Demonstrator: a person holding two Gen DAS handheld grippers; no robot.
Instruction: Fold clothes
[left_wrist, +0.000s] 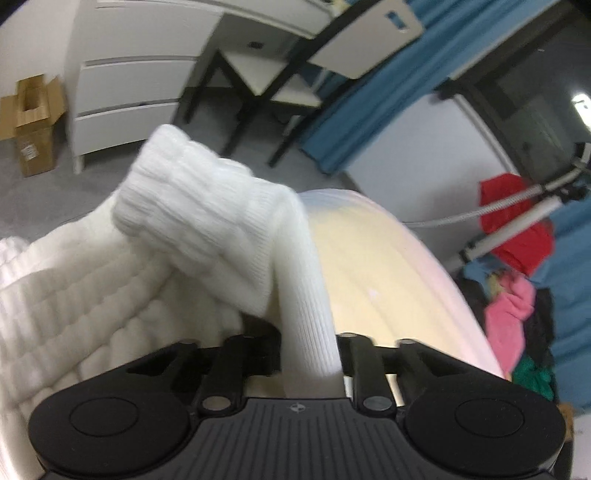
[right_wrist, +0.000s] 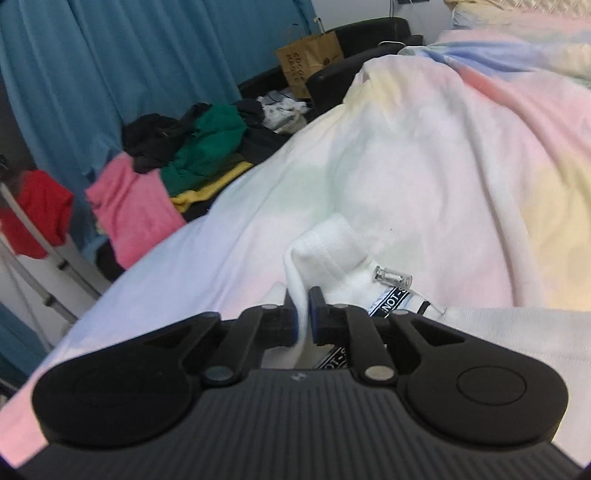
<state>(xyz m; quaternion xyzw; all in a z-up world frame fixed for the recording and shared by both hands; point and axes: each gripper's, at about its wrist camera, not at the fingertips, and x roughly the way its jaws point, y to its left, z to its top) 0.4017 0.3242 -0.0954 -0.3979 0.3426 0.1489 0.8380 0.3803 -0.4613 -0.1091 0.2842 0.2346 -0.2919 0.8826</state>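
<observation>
A white knitted sweater (left_wrist: 92, 295) hangs from my left gripper (left_wrist: 310, 354), which is shut on a ribbed edge of it; a ribbed cuff (left_wrist: 192, 206) flops over above the pastel bed cover (left_wrist: 388, 277). In the right wrist view my right gripper (right_wrist: 303, 317) is shut on a white ribbed fold of the same sweater (right_wrist: 332, 251), low over the bed (right_wrist: 406, 166). A black-and-white label strip (right_wrist: 391, 299) and a clear tag pin (right_wrist: 393, 277) lie beside the jaws.
A pile of pink, green, black and yellow clothes (right_wrist: 184, 158) lies at the bed's far edge. A red garment (left_wrist: 513, 221) hangs on a rack. A white drawer unit (left_wrist: 129, 92), a chair (left_wrist: 273, 81) and a cardboard box (left_wrist: 33, 122) stand beyond. Blue curtains (right_wrist: 110, 55) hang behind.
</observation>
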